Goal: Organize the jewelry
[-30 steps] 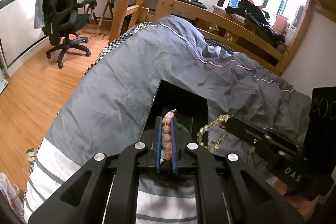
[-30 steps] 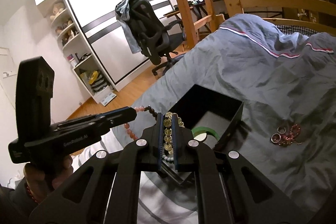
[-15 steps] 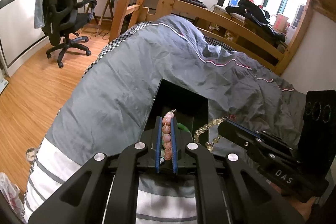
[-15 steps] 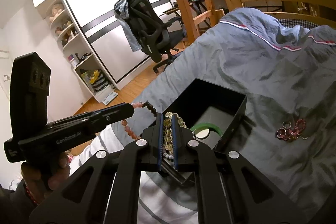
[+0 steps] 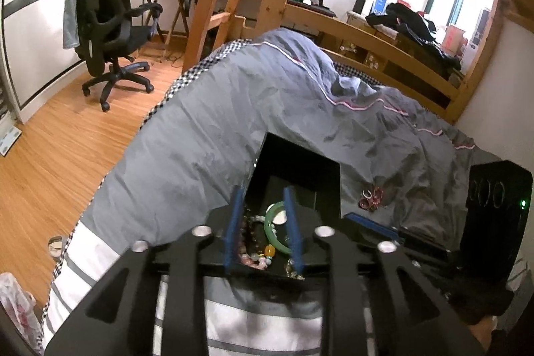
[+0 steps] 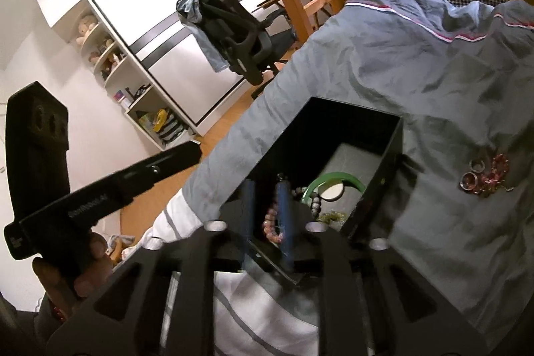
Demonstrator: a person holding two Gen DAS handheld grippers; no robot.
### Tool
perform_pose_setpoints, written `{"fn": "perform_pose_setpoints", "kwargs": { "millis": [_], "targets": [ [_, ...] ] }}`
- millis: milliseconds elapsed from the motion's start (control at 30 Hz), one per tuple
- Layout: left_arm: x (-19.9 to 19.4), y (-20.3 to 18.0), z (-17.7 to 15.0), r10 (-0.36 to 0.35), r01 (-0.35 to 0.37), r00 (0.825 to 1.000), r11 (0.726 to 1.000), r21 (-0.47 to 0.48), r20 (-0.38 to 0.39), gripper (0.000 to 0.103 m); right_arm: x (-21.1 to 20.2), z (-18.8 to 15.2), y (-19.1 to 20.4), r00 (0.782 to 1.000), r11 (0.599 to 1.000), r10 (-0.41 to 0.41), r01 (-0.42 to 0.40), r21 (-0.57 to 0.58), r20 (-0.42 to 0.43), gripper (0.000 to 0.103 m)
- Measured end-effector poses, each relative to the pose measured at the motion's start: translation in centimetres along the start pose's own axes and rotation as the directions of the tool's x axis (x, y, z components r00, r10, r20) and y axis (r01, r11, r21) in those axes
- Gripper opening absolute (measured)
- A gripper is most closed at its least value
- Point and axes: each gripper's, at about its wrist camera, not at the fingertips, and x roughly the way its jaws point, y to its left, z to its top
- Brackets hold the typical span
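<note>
- Wrinkled grey duvet [image 5: 207,135] covers the bed.
- Square black box [image 6: 337,135] holds a smooth green bangle [image 5: 275,231] and round beads [image 5: 253,251].
- Left tool [image 5: 263,231] and right tool [image 6: 267,212]: both released, above the box.
- Rings [image 6: 487,174] lie beside its wall.

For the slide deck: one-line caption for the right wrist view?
Right gripper open over the black box holding beaded bracelets and a green bangle; rings remain on the duvet.
</note>
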Motion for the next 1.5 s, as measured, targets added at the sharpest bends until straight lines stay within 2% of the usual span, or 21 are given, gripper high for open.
{"fn": "perform_pose_setpoints", "kwargs": {
  "millis": [33,67,100,167,267,300,400,467,567,700,800,867,900,933,1033,1067,1300,1333,1400,1467,1500],
  "targets": [
    [-0.1,0.0,0.0,0.007,-0.007,1.000,1.000,0.002,0.006,0.038,-0.3,0.0,-0.1,1.000,1.000,-0.007,0.007,0.004,0.009,0.061],
    [-0.2,0.0,0.1,0.010,-0.010,1.000,1.000,0.004,0.012,0.048,-0.8,0.1,-0.3,0.999,1.000,-0.022,0.022,0.011,0.029,0.073],
    [-0.3,-0.1,0.2,0.013,-0.013,1.000,1.000,0.004,0.024,0.054,-1.6,0.3,-0.5,0.996,0.998,-0.057,0.056,0.013,0.062,0.077],
    [-0.6,-0.2,0.3,0.020,-0.020,0.999,1.000,0.004,0.048,0.082,-3.1,0.9,-0.9,0.982,0.987,-0.157,0.158,-0.004,0.103,0.094],
    [-0.8,-1.0,0.2,0.019,-0.021,0.997,0.999,0.024,0.077,0.097,-5.2,1.5,-1.5,0.922,0.930,-0.357,0.366,-0.035,0.152,0.099],
    [-0.7,-1.5,0.1,0.011,-0.014,0.997,0.999,0.039,0.074,0.097,-5.9,1.7,-2.0,0.886,0.893,-0.435,0.447,-0.047,0.162,0.099],
    [0.1,-3.4,-0.5,-0.023,0.017,0.998,0.995,0.095,0.057,0.097,-7.3,2.1,-3.7,0.802,0.810,-0.568,0.584,-0.042,0.184,0.099],
    [0.6,-4.9,-1.0,-0.047,0.040,0.998,0.990,0.133,0.044,0.097,-8.3,2.4,-5.1,0.777,0.789,-0.603,0.615,-0.009,0.178,0.099],
    [1.9,-7.4,-1.7,-0.094,0.088,0.995,0.979,0.185,0.021,0.097,-9.5,2.8,-6.9,0.765,0.781,-0.618,0.625,0.025,0.181,0.099],
    [4.4,-11.0,-2.0,-0.140,0.136,0.990,0.960,0.246,0.000,0.097,-9.9,2.7,-8.8,0.774,0.787,-0.602,0.617,-0.017,0.197,0.096],
    [6.9,-13.1,-1.9,-0.170,0.172,0.985,0.953,0.248,-0.030,0.096,-8.8,1.7,-11.3,0.805,0.808,-0.567,0.585,-0.075,0.174,0.075],
    [8.9,-14.4,-1.9,-0.183,0.193,0.981,0.948,0.251,-0.063,0.083,-7.1,1.1,-13.5,0.819,0.814,-0.565,0.573,-0.094,0.106,0.059],
    [10.2,-15.3,-1.9,-0.188,0.207,0.977,0.942,0.266,-0.095,0.080,-6.6,0.9,-14.1,0.823,0.818,-0.562,0.568,-0.090,0.085,0.057],
    [10.9,-15.9,-2.2,-0.185,0.209,0.977,0.935,0.286,-0.111,0.075,-6.0,0.8,-15.0,0.834,0.830,-0.548,0.552,-0.078,0.064,0.056],
    [13.0,-17.6,-2.9,-0.154,0.181,0.983,0.921,0.345,-0.105,0.069,-4.8,0.8,-17.2,0.896,0.896,-0.442,0.443,-0.016,0.049,0.052],
    [13.4,-17.6,-3.0,-0.153,0.179,0.983,0.922,0.342,-0.103,0.065,-4.0,0.9,-17.7,0.903,0.903,-0.429,0.429,-0.022,0.037,0.052],
    [17.6,-16.8,-3.8,-0.174,0.206,0.976,0.934,0.291,-0.132,0.062,-0.5,0.9,-20.6,0.897,0.898,-0.439,0.439,-0.026,-0.045,0.054],
    [18.0,-16.3,-3.9,-0.187,0.221,0.972,0.936,0.274,-0.145,0.056,-0.1,1.0,-20.3,0.894,0.894,-0.446,0.444,-0.055,-0.042,0.052],
    [18.3,-16.1,-4.0,-0.175,0.210,0.974,0.937,0.278,-0.144,0.052,0.3,1.0,-19.8,0.886,0.883,-0.462,0.457,-0.108,-0.025,0.035],
    [18.9,-16.7,-4.7,-0.122,0.169,0.979,0.931,0.323,-0.162,0.034,-0.2,1.1,-19.7,0.873,0.867,-0.488,0.486,-0.110,0.009,0.010],
    [19.7,-16.9,-5.4,-0.099,0.160,0.977,0.926,0.341,-0.189,0.028,-0.7,1.3,-20.0,0.870,0.866,-0.493,0.493,-0.088,0.023,0.003]
  ]
}}
